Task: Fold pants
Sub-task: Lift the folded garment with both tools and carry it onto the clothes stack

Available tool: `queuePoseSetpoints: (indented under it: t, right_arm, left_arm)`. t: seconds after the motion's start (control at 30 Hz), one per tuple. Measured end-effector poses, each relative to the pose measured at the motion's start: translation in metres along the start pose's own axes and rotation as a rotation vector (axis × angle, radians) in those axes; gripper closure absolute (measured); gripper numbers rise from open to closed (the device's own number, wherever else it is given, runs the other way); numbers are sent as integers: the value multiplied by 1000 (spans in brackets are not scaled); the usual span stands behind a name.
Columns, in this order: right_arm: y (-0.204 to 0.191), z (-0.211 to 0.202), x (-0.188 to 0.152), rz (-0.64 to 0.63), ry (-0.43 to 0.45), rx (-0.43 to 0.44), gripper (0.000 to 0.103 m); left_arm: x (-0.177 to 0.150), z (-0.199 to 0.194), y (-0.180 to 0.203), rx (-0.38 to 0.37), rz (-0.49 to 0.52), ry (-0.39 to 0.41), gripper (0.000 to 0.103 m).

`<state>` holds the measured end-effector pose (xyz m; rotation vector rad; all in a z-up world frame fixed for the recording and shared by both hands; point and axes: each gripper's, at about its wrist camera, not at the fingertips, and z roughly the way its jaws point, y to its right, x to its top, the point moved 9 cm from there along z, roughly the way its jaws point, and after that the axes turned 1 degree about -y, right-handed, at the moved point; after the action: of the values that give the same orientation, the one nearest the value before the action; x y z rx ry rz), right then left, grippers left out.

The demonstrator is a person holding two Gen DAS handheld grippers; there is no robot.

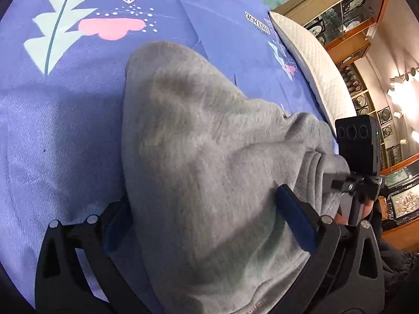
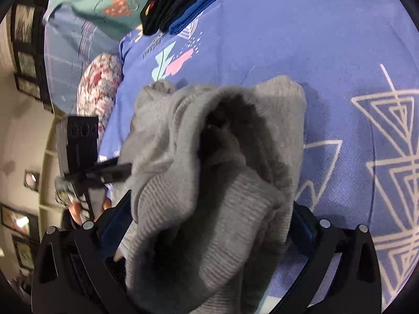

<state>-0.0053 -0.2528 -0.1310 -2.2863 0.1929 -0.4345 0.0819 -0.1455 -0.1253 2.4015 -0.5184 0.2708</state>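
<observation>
Lying bunched on a periwinkle-blue bedspread [image 1: 65, 120] printed with leaf and triangle shapes, the grey knitted sweatpants [image 1: 199, 157] fill the middle of both wrist views. In the left wrist view the fabric runs from between the black fingers away toward a rounded far end resting on the spread. The left gripper [image 1: 207, 217] has grey cloth filling the gap between its blue-padded fingers; whether the pads are pinching it cannot be told. In the right wrist view the pants [image 2: 209, 172] heap up with a dark open fold near the top. The right gripper [image 2: 209, 233] likewise has cloth between its fingers, grip unclear. Each view shows the other gripper at the pants' edge. At the far side of the bed lies a stack of folded dark and blue garments [image 2: 183, 2]. A white quilted mattress edge [image 1: 314, 65] borders the spread, with wooden display cabinets [image 1: 348, 26] behind.
</observation>
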Motion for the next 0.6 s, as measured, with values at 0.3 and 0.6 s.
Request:
queuePoseSetpoints:
  t: [0.3, 0.6]
  right_arm:
    - [-9, -2, -16, -180, 5, -82, 25]
    - [-63, -27, -12, -431, 151, -169, 49]
  left_arm:
    - [10, 8, 16, 31, 30, 14, 4]
    - [15, -26, 39, -40, -12, 156, 22]
